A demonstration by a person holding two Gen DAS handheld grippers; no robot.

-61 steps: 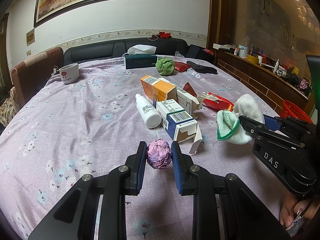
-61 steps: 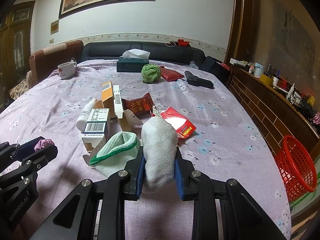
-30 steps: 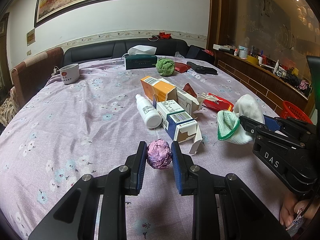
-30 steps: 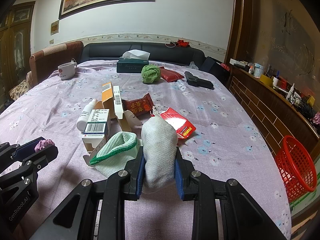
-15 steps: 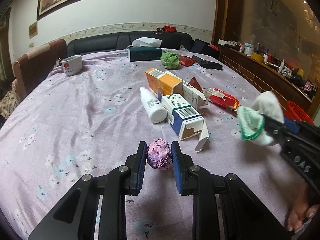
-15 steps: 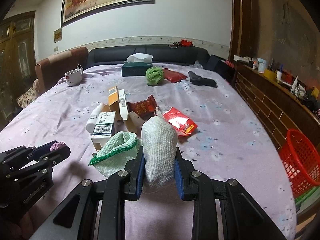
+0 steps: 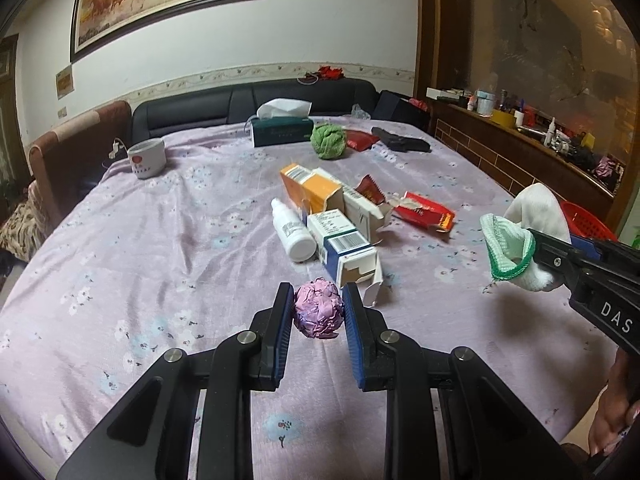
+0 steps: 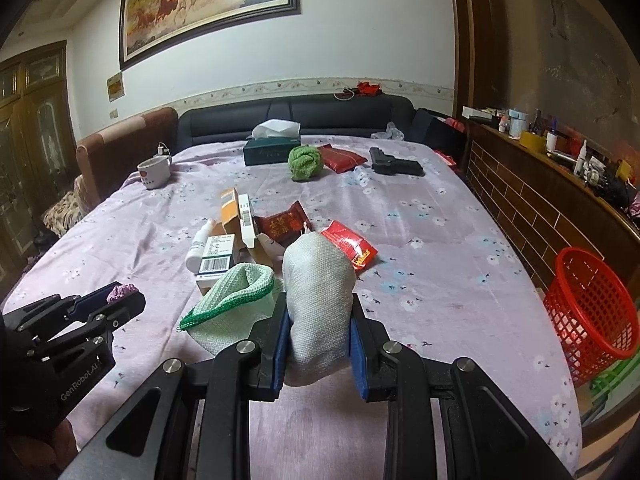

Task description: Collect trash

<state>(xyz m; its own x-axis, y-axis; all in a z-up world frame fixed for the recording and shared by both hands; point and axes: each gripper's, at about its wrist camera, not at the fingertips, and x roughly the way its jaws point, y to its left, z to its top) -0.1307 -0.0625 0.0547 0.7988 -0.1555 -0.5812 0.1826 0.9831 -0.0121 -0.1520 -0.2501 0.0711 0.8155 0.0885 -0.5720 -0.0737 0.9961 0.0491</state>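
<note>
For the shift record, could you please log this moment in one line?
left gripper: shut on foil ball | right gripper: shut on glove | basket: beside table

mug [image 7: 146, 157] far-left on tablecloth | tissue box [image 7: 282, 130] far edge | sofa [image 8: 296, 114] behind

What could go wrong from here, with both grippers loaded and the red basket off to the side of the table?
1. The right gripper pinches only part of the white sock; its green-trimmed cuff hangs loose and could snag the opened blue and white box.
2. The left gripper holds the crumpled purple foil ball, which might slip.
3. The red basket sits beyond the table edge, so a drop may miss.
</note>
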